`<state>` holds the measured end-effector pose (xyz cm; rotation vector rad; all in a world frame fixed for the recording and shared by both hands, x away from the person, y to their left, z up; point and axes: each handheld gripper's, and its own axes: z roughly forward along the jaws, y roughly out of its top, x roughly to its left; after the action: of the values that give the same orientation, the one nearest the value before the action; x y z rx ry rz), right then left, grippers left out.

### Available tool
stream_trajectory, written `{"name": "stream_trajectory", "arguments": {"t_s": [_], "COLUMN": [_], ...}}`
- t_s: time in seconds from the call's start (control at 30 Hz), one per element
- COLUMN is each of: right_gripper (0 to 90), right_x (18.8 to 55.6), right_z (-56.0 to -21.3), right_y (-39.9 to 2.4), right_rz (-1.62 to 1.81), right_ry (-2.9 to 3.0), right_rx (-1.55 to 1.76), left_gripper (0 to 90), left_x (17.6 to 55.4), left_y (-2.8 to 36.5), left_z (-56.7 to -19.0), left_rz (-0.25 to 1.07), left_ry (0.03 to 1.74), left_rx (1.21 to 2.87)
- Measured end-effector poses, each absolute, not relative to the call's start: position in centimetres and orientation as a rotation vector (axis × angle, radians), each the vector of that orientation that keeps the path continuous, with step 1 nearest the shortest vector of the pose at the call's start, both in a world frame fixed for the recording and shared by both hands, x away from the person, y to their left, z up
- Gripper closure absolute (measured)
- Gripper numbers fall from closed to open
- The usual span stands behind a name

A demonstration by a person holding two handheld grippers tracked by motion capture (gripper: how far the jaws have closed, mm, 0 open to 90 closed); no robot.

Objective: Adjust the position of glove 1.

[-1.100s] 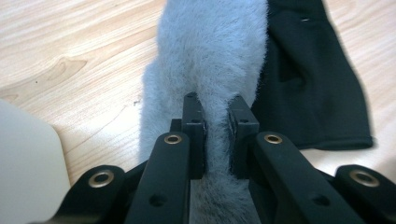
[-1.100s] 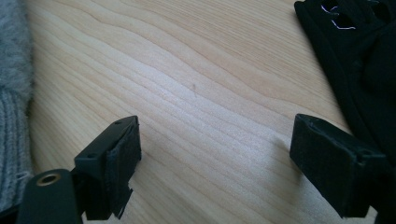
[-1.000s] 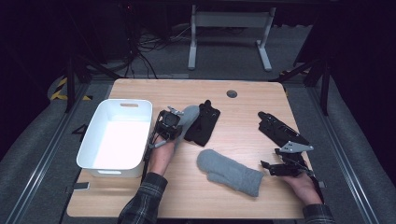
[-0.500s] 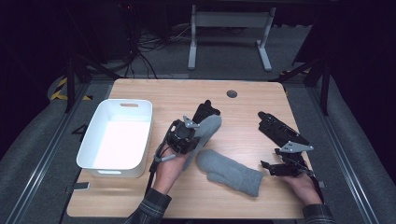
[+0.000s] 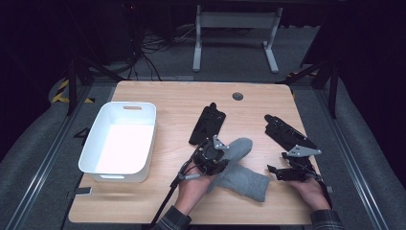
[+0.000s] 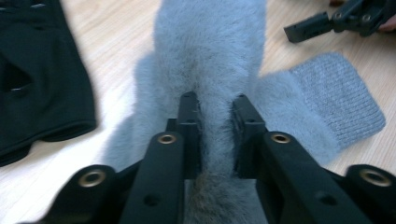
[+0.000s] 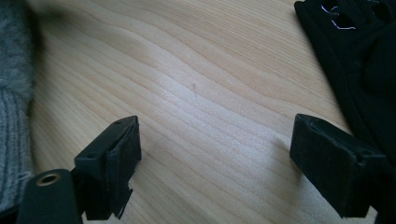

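Left tongs (image 5: 221,152), jaws just easing wider yet gripping one grey mitten (image 6: 212,65), are laying it across its mate (image 5: 242,182) mid-counter, pairing them; right tongs (image 7: 224,158) are idling released.

Ahead of the left gripper (image 6: 215,109), the grey mitten (image 6: 210,51) runs off the top edge, its near end is hidden beneath the jaws, and the black glove (image 6: 37,79) beside it is cut by the left edge.
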<state>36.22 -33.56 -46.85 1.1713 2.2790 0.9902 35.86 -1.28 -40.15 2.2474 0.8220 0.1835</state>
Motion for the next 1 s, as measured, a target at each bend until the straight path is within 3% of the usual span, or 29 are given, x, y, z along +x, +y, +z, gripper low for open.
{"name": "stream_trajectory", "arguments": {"t_s": [0.2, 0.37, 0.43, 0.57, 0.73, 0.9, 1.0], "right_gripper": [20.8, 40.4, 46.2, 61.7, 77.4, 89.1, 89.3], "right_x": [36.2, 36.0, 35.9, 35.8, 35.9, 35.6, 35.4], "right_z": [-46.8, -45.7, -45.0, -43.7, -42.6, -42.2, -42.2], "right_y": [-33.6, -33.6, -33.4, -32.4, -30.8, -29.1, -27.8], "right_rz": [0.989, 1.026, 1.069, 1.129, 1.199, 1.232, 1.241], "right_ry": [2.272, 2.282, 2.280, 2.305, 2.364, 2.442, 2.490], "right_rx": [1.173, 1.183, 1.172, 1.113, 1.060, 1.008, 0.972], "left_gripper": [51.4, 46.6, 50.8, 71.8, 88.7, 89.5, 89.4], "left_x": [35.8, 36.1, 36.3, 36.8, 37.2, 37.9, 38.0], "left_y": [-1.0, 0.3, 1.2, 3.0, 5.5, 7.2, 7.4], "left_z": [-39.7, -38.8, -38.5, -38.9, -40.4, -42.7, -43.8], "left_rz": [0.175, 0.198, 0.209, 0.196, 0.177, 0.134, 0.100], "left_ry": [0.772, 0.748, 0.743, 0.762, 0.813, 0.864, 0.859], "left_rx": [2.231, 2.211, 2.218, 2.243, 2.284, 2.312, 2.336]}}
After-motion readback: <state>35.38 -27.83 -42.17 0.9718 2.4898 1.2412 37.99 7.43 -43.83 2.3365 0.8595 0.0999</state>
